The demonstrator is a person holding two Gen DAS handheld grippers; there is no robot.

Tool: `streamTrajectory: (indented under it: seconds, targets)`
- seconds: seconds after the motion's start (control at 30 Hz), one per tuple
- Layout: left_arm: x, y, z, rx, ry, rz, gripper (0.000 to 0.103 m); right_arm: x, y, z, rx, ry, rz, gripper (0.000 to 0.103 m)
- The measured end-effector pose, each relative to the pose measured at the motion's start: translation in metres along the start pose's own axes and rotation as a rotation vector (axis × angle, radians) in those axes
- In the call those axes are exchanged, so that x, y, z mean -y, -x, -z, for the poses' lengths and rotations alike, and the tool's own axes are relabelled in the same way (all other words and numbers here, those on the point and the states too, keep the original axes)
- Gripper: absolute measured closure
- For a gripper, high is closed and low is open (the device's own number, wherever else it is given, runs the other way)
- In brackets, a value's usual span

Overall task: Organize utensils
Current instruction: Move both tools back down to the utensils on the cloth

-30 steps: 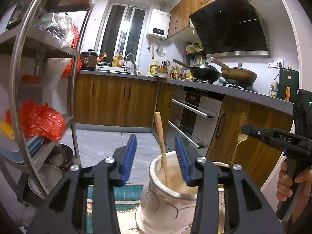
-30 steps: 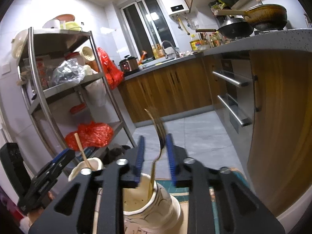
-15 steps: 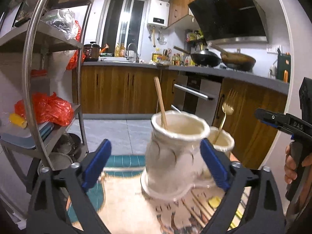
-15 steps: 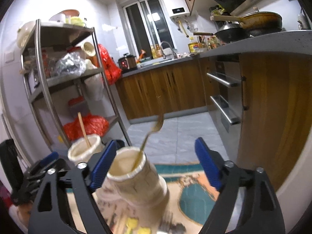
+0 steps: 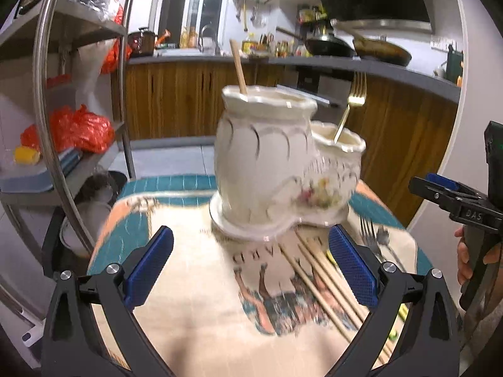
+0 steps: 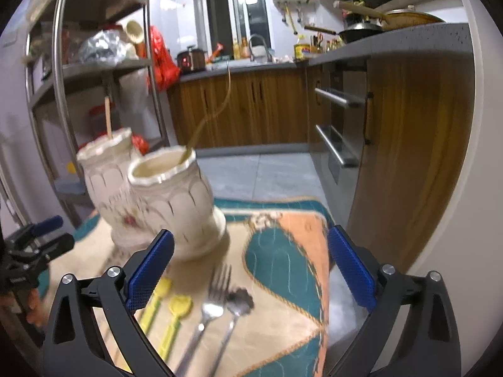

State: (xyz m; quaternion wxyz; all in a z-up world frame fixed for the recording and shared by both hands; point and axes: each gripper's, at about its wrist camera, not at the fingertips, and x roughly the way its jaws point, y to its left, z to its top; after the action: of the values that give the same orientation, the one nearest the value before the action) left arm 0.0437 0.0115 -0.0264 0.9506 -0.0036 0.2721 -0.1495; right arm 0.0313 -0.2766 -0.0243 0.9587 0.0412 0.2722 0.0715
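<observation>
Hovering released, jaws just opened wide with nothing between them, the left tool [image 5: 250, 265] faces the glossy, scalloped ceramic holder [image 5: 267, 160], far on the bench's patterned cloth [image 5: 188, 314]; slim wooden chopsticks [image 5: 327, 279] lying near-right could roll if nudged. The right tool [image 6: 250, 270], likewise released, overhangs a steel fork [image 6: 207, 308] and spoon [image 6: 235, 308]; thin, flat metal may slip.

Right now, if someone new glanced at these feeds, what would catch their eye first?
Most likely the cream double-pot ceramic holder standing mid-table, a wooden stick in its taller pot and a gold fork in the shorter. Next, the loose utensils in front of it: chopsticks, a silver fork and yellow spoons.
</observation>
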Motion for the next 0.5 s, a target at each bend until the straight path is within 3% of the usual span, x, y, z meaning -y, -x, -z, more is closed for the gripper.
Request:
streamTrajectory:
  seconds: [0.3,0.5]
  targets:
    - [0.02,-0.01,0.023,-0.117,-0.043,-0.01,0.006,0.006,-0.002,0.024,-0.112,0.004,0.005,0.005]
    - [0.031,-0.02,0.03,-0.196,-0.06,-0.009,0.006,0.001,-0.005,0.033,-0.244,0.051,0.037,0.005]
